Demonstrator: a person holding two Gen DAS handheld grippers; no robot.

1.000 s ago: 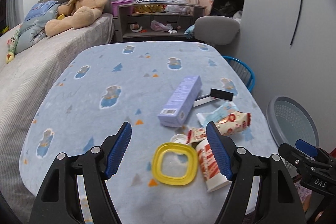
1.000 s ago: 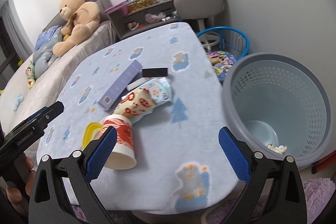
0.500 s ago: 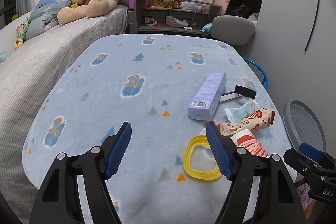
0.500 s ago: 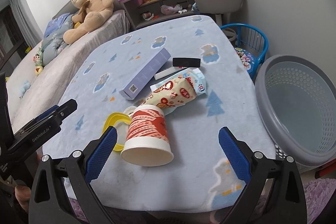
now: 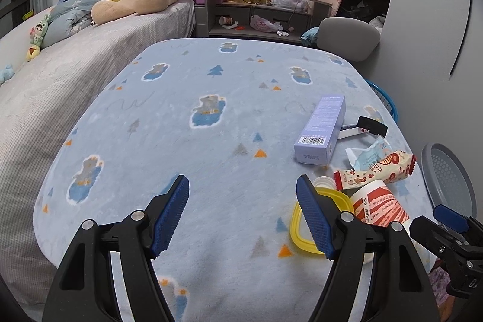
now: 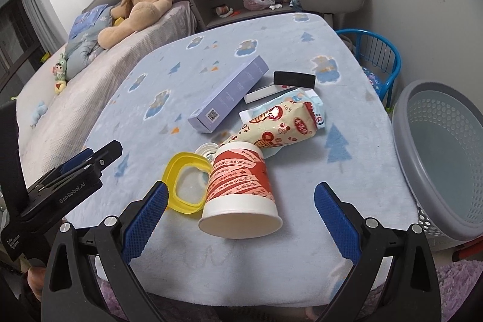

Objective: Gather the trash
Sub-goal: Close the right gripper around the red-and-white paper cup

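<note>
We're hovering over the trash pile with our right gripper (image 6: 241, 216) spread wide and empty, and the tipped paper cup (image 6: 240, 189) lies right between its fingers, rim towards us, not yet touched. Our left gripper (image 5: 243, 218) is just as wide and bare, over plain blanket (image 5: 211, 141), with the yellow lid (image 5: 305, 231) just beside its right finger. We'd say the cup comes first: straddle its waxy wall near the middle and squeeze gently, since thin paper will buckle near the open rim. Touching the cup are the glossy, crinkly snack wrapper (image 6: 277, 127) and that rounded-square ring of soft plastic; lift straight up so we don't drag them. Beyond sits a stiff lavender carton (image 6: 231, 94), long and boxy. The perforated grey basket (image 6: 446, 159) waits off the table's right edge.
</note>
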